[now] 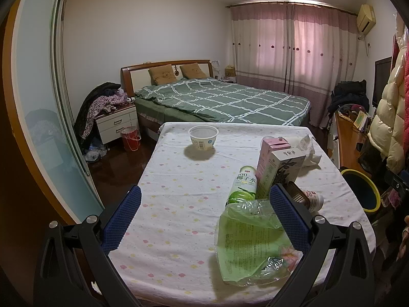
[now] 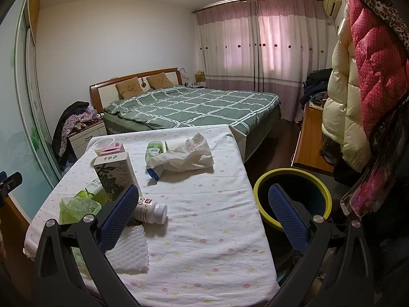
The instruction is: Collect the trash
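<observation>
Trash lies on a table with a dotted white cloth [image 1: 179, 179]: a paper cup [image 1: 203, 138], a green coconut-water bottle [image 1: 242, 186], a pink carton [image 1: 269, 151], a dark-flowered carton [image 1: 286, 168], a green plastic wrapper [image 1: 253, 240] and a small white bottle [image 1: 314, 199]. My left gripper [image 1: 205, 190] is open above the cloth, its right finger beside the wrapper. My right gripper [image 2: 203, 189] is open too, with the white bottle [image 2: 150, 209] next to its left finger. A crumpled tissue [image 2: 189, 156] and a white foam net [image 2: 130, 253] also lie there. A yellow-rimmed bin [image 2: 294, 197] stands at the table's right.
A bed with a green checked cover [image 1: 219, 99] stands behind the table. A nightstand piled with clothes [image 1: 115, 120] and a red bucket [image 1: 130, 138] are at the left. Coats [image 2: 358, 76] hang at the right over a wooden desk [image 2: 309, 140].
</observation>
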The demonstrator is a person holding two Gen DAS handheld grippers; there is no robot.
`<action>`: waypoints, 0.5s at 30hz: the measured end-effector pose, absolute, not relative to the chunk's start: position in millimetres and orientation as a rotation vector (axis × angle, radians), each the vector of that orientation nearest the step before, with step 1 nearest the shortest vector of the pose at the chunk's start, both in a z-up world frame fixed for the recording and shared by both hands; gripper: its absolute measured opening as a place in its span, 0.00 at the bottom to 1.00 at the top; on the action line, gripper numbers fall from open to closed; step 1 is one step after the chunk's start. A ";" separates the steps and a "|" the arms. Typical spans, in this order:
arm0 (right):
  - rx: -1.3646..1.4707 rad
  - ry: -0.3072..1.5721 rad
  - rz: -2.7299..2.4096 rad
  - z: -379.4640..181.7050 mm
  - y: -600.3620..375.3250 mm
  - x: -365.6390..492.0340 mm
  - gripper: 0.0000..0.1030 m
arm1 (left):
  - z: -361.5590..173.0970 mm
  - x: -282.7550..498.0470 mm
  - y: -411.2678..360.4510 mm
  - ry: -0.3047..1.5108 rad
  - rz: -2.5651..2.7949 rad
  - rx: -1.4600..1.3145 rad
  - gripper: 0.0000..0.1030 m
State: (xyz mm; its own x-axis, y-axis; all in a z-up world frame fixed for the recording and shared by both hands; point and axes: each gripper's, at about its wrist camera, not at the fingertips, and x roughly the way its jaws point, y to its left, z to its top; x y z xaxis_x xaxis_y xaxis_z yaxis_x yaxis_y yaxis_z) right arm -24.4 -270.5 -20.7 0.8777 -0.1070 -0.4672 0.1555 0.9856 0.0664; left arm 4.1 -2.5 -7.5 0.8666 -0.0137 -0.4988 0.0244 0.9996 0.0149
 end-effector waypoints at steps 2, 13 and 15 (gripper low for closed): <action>0.103 0.481 -0.138 -21.0 -270.4 -24.5 0.94 | -8.0 4.5 -2.6 0.525 -0.020 0.021 0.96; 0.105 0.486 -0.137 -21.8 -270.7 -22.6 0.94 | -7.8 4.4 -2.8 0.526 -0.020 0.022 0.96; 0.106 0.487 -0.137 -21.9 -270.7 -22.6 0.94 | -7.7 4.3 -2.7 0.526 -0.019 0.023 0.96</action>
